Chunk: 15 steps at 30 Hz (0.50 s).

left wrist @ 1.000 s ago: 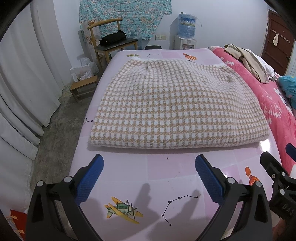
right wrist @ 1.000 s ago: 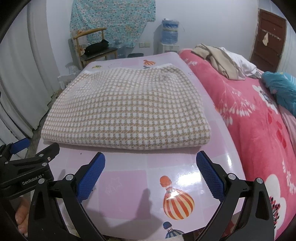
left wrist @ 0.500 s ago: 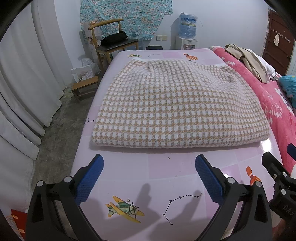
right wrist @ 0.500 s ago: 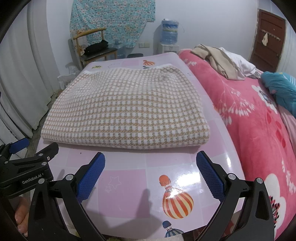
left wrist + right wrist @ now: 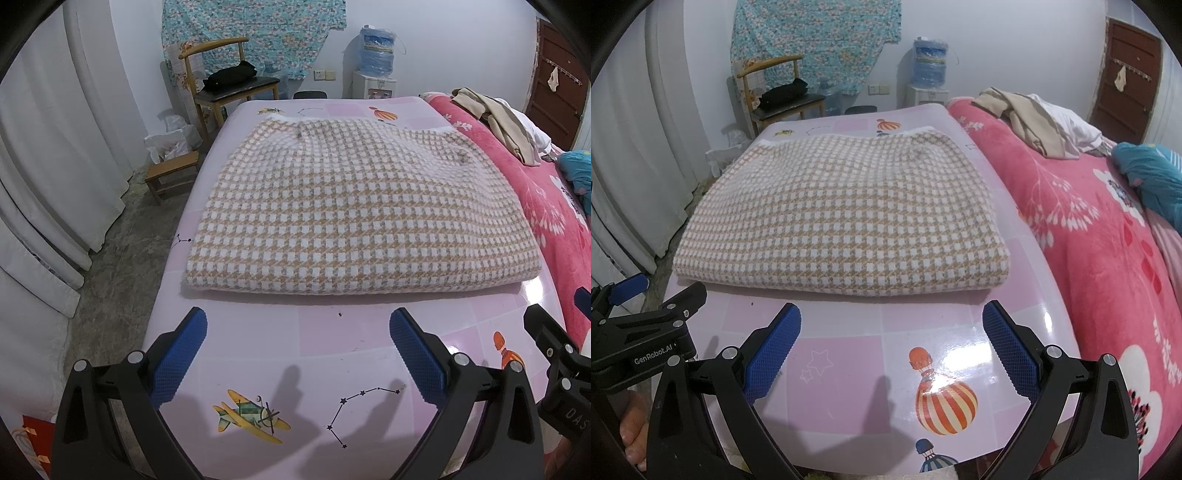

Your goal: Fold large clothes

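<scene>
garment: checked knit [image 5: 354, 206] lies folded flat on the pink table [image 5: 325, 343], looks thick, soft, floppy, fairly heavy | grip: judged best at near folded edge corners | left gripper [image 5: 297, 352] jaws apart, empty | right gripper [image 5: 892, 347] jaws apart, empty

- The right gripper [image 5: 569, 354] shows only partly, cut by the picture edge right of the left gripper
- The folded garment [image 5: 354, 206] hides its lower layers
- A dark bundle [image 5: 783, 92] on the chair far ahead is too small to tell
</scene>
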Each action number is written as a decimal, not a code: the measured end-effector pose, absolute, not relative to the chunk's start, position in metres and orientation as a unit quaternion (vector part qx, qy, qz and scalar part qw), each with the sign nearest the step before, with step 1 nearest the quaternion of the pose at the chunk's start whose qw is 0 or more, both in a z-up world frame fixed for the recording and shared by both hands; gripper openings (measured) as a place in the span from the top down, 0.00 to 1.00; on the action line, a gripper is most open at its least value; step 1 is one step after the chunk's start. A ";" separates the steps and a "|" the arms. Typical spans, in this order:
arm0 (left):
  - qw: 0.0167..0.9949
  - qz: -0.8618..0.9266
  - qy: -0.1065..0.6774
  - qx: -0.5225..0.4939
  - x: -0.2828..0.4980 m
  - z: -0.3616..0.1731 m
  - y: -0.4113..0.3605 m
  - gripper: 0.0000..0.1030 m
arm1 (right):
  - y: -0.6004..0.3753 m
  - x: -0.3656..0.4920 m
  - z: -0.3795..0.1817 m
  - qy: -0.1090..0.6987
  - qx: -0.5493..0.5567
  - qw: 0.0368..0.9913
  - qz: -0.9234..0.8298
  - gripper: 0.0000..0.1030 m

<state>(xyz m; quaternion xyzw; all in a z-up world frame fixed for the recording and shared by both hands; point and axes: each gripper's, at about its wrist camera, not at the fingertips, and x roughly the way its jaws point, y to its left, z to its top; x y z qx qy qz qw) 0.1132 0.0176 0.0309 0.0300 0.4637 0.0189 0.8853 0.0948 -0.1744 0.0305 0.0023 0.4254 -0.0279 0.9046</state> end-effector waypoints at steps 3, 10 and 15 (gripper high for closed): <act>0.885 0.018 0.464 0.030 0.113 0.030 0.019 0.05 | -0.175 0.094 0.031 0.426 0.002 0.904 -0.028 0.08; 0.885 0.019 0.465 0.029 0.113 0.030 0.019 0.05 | -0.174 0.095 0.031 0.426 0.001 0.904 -0.029 0.08; 0.885 0.019 0.465 0.030 0.113 0.030 0.019 0.05 | -0.173 0.095 0.031 0.426 0.001 0.904 -0.029 0.08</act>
